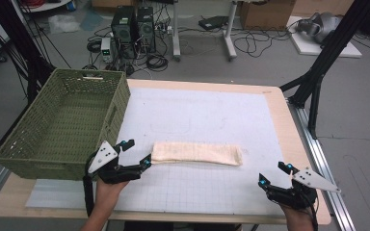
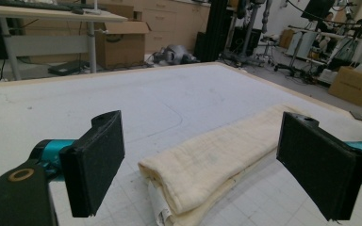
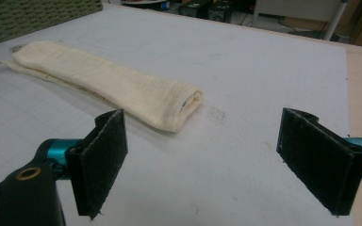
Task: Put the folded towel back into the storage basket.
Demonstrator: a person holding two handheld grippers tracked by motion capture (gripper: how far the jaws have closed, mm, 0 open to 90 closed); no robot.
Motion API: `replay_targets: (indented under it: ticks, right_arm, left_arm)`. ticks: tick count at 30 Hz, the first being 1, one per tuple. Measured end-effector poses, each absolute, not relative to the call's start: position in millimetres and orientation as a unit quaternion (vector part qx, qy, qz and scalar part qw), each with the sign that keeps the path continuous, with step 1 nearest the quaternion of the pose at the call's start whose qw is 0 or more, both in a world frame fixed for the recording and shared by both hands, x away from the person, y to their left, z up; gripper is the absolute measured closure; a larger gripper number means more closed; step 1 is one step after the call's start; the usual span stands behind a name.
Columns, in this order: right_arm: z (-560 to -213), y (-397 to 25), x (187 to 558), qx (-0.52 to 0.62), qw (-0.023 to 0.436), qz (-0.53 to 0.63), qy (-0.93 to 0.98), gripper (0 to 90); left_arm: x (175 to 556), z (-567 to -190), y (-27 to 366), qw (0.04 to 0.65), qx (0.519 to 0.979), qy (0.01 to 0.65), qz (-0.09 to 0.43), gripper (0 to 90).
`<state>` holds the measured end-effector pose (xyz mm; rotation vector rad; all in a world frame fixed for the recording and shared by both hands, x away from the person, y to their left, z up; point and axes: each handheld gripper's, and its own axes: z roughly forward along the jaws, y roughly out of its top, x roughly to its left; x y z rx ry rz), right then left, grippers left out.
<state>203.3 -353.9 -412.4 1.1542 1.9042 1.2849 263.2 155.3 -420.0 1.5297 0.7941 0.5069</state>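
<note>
Both claws released: left claw [image 1: 136, 153] at folded cloth [image 1: 197, 154] end, right claw [image 1: 272, 175] well apart.

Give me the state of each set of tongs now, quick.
Left tongs: open, holding nothing, at the near end of the folded cloth.
Right tongs: open, holding nothing, apart from the cloth.

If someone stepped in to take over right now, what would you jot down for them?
Left gripper: open, jaws either side of the near end of the folded cream cloth, not yet closed on it.
Right gripper: open, holding nothing, short of the cloth's other end.
Cloth lies folded in a long strip on the white mat.
Green basket at the table's left holds nothing visible.
Done: cloth looks folded. Left, probably: grip it and move it, perhaps to the basket.
</note>
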Motion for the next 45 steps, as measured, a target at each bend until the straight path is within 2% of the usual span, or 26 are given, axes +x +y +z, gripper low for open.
replay_targets:
  ticks: [20, 31, 41, 45]
  right_arm:
    - [-414, -365, 201, 0.438, 0.288, 0.467, 0.712, 15.5]
    - [-410, -361, 194, 0.437, 0.293, 0.474, 0.706, 15.5]
    - [-409, -364, 196, 0.444, 0.293, 0.479, 0.698, 15.6]
    - [-410, -363, 197, 0.435, 0.290, 0.476, 0.707, 15.6]
  left_arm:
    - [270, -421, 146, 0.620, 0.668, 0.352, 0.212, 16.0]
    - [263, -390, 147, 0.635, 0.653, 0.358, 0.206, 15.9]
    - [288, -362, 142, 0.617, 0.663, 0.383, 0.182, 16.2]
    - [303, -365, 131, 0.593, 0.689, 0.384, 0.161, 17.1]
